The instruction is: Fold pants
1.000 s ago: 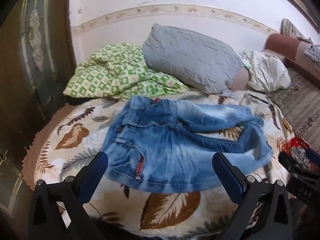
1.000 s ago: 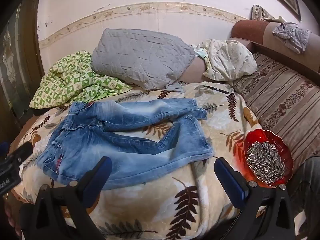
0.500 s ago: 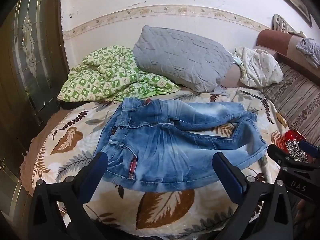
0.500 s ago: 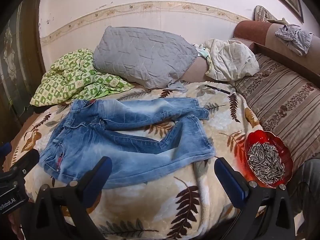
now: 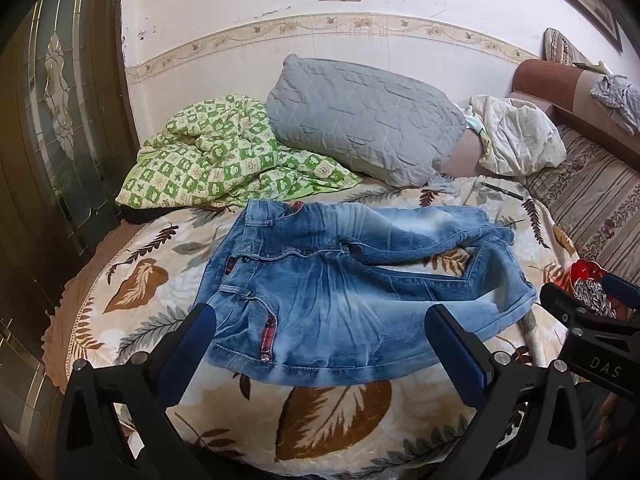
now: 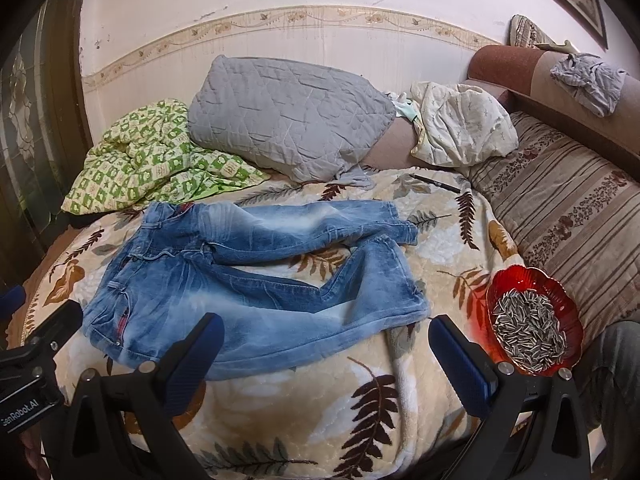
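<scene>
Left wrist view: left gripper hangs over near edge of bed, blue fingers spread wide, nothing between them. Faded blue jeans lie flat on the leaf-print blanket, waistband toward the left, both legs running right, the near leg bent so a gap shows between the legs. Near hip and lower edge of jeans sit just past the fingertips, not touched. Behind jeans: green checked quilt bunched at left, grey quilted pillow leaning on the wall, cream bundle of cloth to its right. Right gripper shows at right edge, in front of a red bowl.

Right wrist view: right gripper is also above the blanket, fingers wide apart, empty. Jeans spread ahead and left; leg cuffs end near centre-right. Red bowl of sunflower seeds sits right of the cuffs, apart from them, beside the striped cushion. Dark pen lies past the legs. Left gripper shows at left edge, near the waistband corner.
</scene>
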### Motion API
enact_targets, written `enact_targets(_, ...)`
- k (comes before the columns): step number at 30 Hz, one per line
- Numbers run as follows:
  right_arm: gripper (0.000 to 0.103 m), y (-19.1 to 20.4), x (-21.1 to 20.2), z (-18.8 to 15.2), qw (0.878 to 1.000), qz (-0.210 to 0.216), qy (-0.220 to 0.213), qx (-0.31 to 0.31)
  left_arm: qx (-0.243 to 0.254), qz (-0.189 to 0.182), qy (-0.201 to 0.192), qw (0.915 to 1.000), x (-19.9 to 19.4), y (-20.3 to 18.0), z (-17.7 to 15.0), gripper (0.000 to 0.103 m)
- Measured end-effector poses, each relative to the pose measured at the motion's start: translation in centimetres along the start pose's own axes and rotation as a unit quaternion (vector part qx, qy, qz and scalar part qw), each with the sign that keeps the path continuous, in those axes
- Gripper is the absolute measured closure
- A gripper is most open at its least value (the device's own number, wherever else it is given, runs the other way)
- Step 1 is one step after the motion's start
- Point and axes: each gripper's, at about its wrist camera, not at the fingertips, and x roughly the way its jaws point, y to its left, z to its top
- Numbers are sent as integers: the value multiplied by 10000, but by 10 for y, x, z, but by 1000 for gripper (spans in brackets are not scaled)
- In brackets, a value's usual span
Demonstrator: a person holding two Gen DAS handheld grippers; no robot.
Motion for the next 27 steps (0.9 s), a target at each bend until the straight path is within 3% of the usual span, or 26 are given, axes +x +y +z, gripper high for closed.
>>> enact_targets(27, 0, -2, -4, 1, 10000, -54, 14, 19, -42, 40, -1, 10000, -4, 6, 2, 0)
